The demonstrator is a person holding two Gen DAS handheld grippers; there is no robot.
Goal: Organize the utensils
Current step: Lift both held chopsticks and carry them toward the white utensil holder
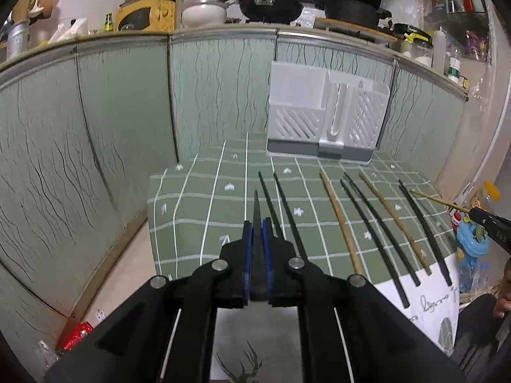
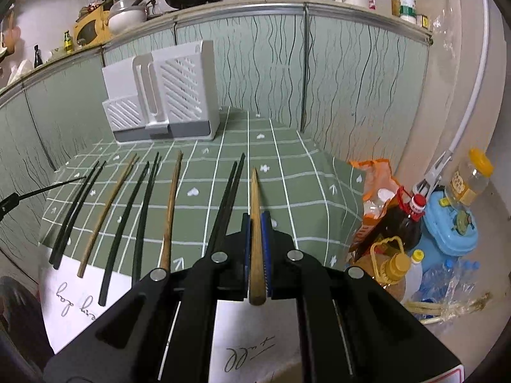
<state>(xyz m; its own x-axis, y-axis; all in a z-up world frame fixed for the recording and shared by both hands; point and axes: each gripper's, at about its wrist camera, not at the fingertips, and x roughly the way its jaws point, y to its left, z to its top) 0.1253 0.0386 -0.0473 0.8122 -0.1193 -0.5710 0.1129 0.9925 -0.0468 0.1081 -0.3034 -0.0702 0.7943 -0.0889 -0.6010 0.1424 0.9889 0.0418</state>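
Black chopstick clamped between the pads of the left gripper, tip pointing forward toward the back of the table, lifted off the cloth. Wooden chopstick clamped the same way in the right gripper, butt end sticking out behind the pads, tip forward. Both sticks held lengthwise along the fingers. On the green checked cloth the rest lie in a loose row, tips toward the back edge, butts overhanging the front edge onto white paper: a black pair near the left gripper, then a wooden one, more black ones, another wooden one, a black one toward the right edge. White slatted rack stands at the back edge against the cabinet doors, several upright compartments, none visibly holding anything from here. Bottles and a blue box crowd the floor off the right edge. Step in hand, as I read it: one stick picked up per hand, carry to the rack not yet begun. Next move likely calls for tipping each stick upright and lowering it into a compartment; which compartment cannot be told. Long sticks, narrow slots: aim the tip first.
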